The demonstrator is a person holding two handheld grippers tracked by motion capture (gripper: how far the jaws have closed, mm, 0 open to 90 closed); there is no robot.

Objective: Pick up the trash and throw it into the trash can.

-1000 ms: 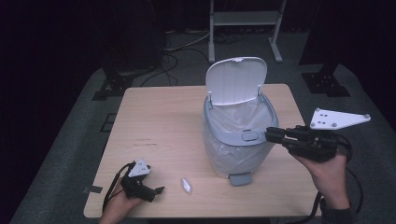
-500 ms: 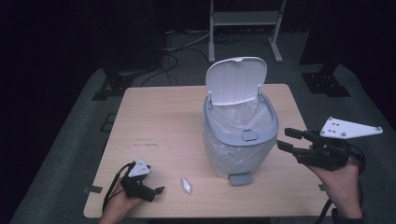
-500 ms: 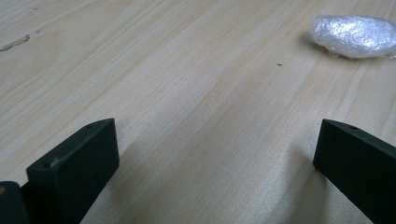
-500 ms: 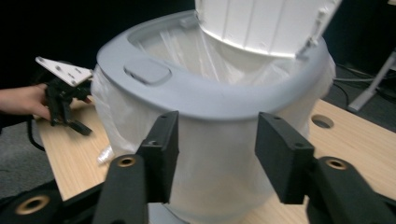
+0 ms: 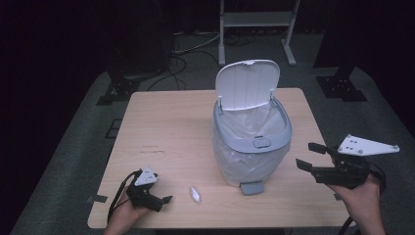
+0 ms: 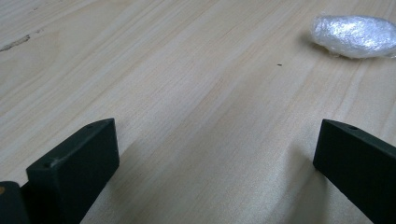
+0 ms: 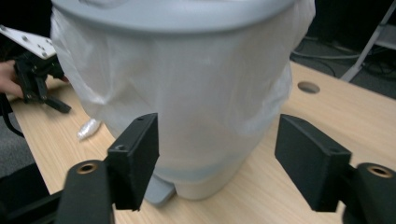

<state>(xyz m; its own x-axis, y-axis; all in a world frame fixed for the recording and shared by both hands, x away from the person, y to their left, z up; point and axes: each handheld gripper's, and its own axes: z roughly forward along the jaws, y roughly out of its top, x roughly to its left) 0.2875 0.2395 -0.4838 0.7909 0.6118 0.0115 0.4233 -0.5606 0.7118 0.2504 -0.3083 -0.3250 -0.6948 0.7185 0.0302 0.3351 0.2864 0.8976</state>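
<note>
Since a second ago, the right gripper (image 5: 310,155) has been pulling away from the bin (image 5: 251,147) toward the near right edge of the table (image 5: 161,127), and its jaws have just been opening; nothing is lying between them now. They are standing wide apart and pointing left at the bin's bagged side, with a clear gap between them and it.

Over at the near left corner, the left gripper (image 5: 169,199) is resting low on the table, its jaws spread wide and holding nothing. Just to its right a small plastic-wrapped wad (image 5: 195,194) is lying on the wood, between that gripper and the bin's foot pedal (image 5: 251,187). In the left gripper view the wad (image 6: 352,30) is sitting ahead and off to the right of the jaw line.

Judging from this, the left hand is much the nearer one to the wad. The bin is standing in the middle right of the table with its lid (image 5: 248,84) tipped up and its bag (image 5: 254,121) open.
</note>
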